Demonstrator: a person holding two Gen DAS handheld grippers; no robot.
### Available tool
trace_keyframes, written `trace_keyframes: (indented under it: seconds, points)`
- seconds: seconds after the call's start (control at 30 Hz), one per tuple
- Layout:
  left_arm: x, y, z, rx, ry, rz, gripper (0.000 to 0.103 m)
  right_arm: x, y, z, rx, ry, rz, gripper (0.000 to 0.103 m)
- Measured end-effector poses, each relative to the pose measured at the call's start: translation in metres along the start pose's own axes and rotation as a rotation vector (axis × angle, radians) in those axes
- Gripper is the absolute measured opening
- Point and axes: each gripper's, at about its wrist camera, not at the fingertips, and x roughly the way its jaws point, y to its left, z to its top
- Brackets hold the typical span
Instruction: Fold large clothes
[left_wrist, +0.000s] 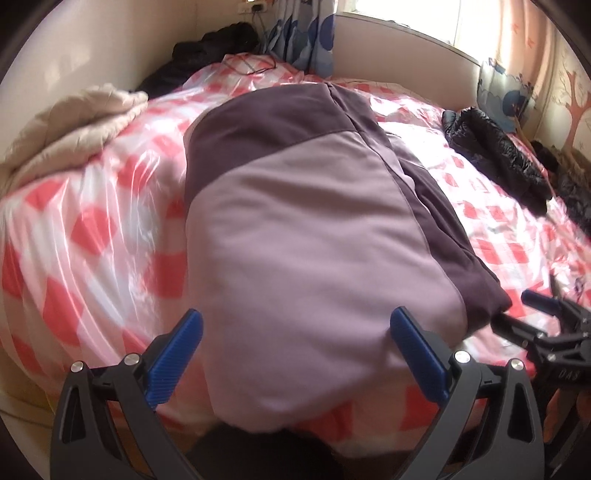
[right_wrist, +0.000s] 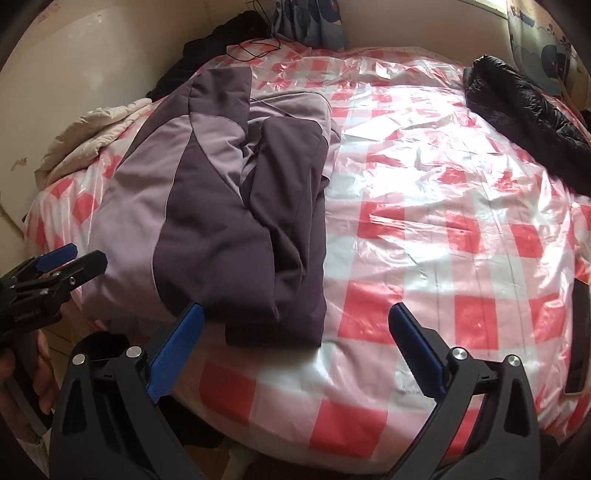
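Bright window (left_wrist: 406, 14) backlight, glare on the plastic cover (right_wrist: 424, 166), blurred fisheye edges.

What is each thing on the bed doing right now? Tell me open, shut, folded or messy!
Purple jacket: lying flat on the bed, partly folded lengthwise, held by nothing.
Left gripper: fingers open, empty.
Right gripper: fingers open, empty.
Black puffy coat: crumpled, unfolded.
Cream quilt: bunched up at the bed's edge.
Checked bed cover: spread out, wrinkled.
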Motion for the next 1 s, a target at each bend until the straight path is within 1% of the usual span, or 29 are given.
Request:
trace_keyframes:
  seconds: [0.1, 0.2, 0.27, 0.3, 0.33, 0.37, 0.4, 0.47, 0.5, 0.7, 0.8, 1.0]
  points:
    - [-0.013, 0.003, -0.002, -0.054, 0.011, -0.032, 0.097, -0.012, 0.011, 0.001, -0.019, 0.008, -0.022, 0.097]
    - [-0.029, 0.005, -0.001, -0.104, 0.019, -0.029, 0.097, -0.026, 0.029, 0.003, -0.054, 0.005, -0.037, 0.097]
    - [-0.038, 0.002, -0.001, -0.098, 0.020, -0.017, 0.097, -0.029, 0.037, 0.007, -0.060, 0.042, -0.041, 0.097]
    - [-0.042, 0.001, -0.001, -0.091, 0.019, -0.008, 0.097, -0.033, 0.039, 0.008, -0.058, 0.038, -0.031, 0.097]
    - [-0.045, 0.001, -0.001, -0.084, 0.020, 0.004, 0.097, -0.039, 0.041, 0.008, -0.055, 0.014, -0.021, 0.097]
    - [-0.048, 0.000, -0.003, -0.080, 0.021, 0.015, 0.097, -0.047, 0.042, 0.008, -0.055, -0.014, -0.045, 0.097]
    - [-0.050, 0.000, -0.004, -0.077, 0.024, 0.032, 0.097, -0.051, 0.045, 0.007, -0.065, -0.024, -0.086, 0.097]
    - [-0.051, 0.002, -0.008, -0.082, 0.038, 0.063, 0.097, -0.054, 0.050, 0.008, -0.088, -0.021, -0.135, 0.097]
    - [-0.051, 0.003, -0.009, -0.085, 0.045, 0.067, 0.097, -0.054, 0.050, 0.009, -0.093, -0.014, -0.139, 0.097]
    - [-0.055, -0.001, -0.011, -0.094, 0.060, 0.103, 0.097, -0.052, 0.054, 0.007, -0.097, 0.016, -0.121, 0.097]
    - [-0.056, -0.006, -0.012, -0.074, 0.065, 0.090, 0.097, -0.049, 0.055, 0.007, -0.095, 0.025, -0.108, 0.097]
    - [-0.055, -0.013, -0.011, -0.047, 0.067, 0.101, 0.097, -0.048, 0.055, 0.009, -0.094, 0.025, -0.107, 0.097]
